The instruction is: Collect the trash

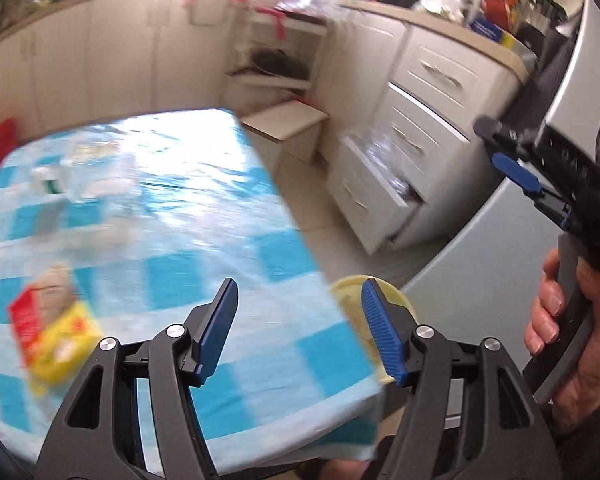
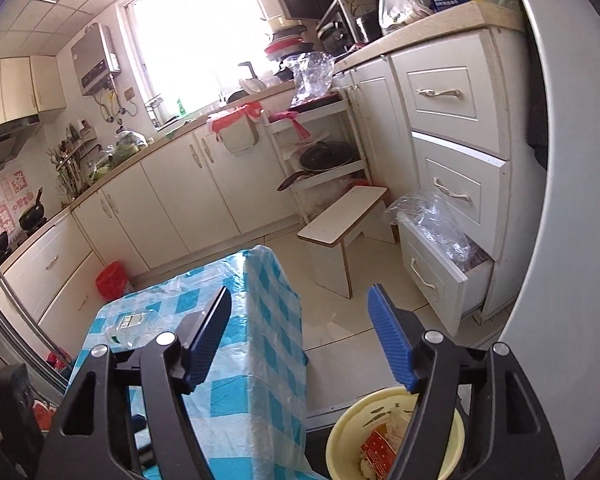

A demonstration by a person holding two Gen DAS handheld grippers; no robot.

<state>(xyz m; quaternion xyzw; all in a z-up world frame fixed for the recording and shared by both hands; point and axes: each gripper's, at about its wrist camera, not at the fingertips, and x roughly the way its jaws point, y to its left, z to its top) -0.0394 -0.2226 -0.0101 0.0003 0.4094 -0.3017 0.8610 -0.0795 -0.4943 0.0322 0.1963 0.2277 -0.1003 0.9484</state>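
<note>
My left gripper [image 1: 297, 330] hangs wide and empty over the near corner of the checked table [image 1: 171, 216]; bare floor [image 2: 340, 332] lies beyond. A red-and-yellow wrapper [image 1: 53, 338] lies on the cloth to its left. My right gripper [image 2: 300, 340], also wide and empty, is above the yellow bin [image 2: 340, 440].

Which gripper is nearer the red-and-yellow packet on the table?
Left. The left gripper hangs open over the table with the packet just beside it; the right gripper is off the table's edge, above the bin.
</note>
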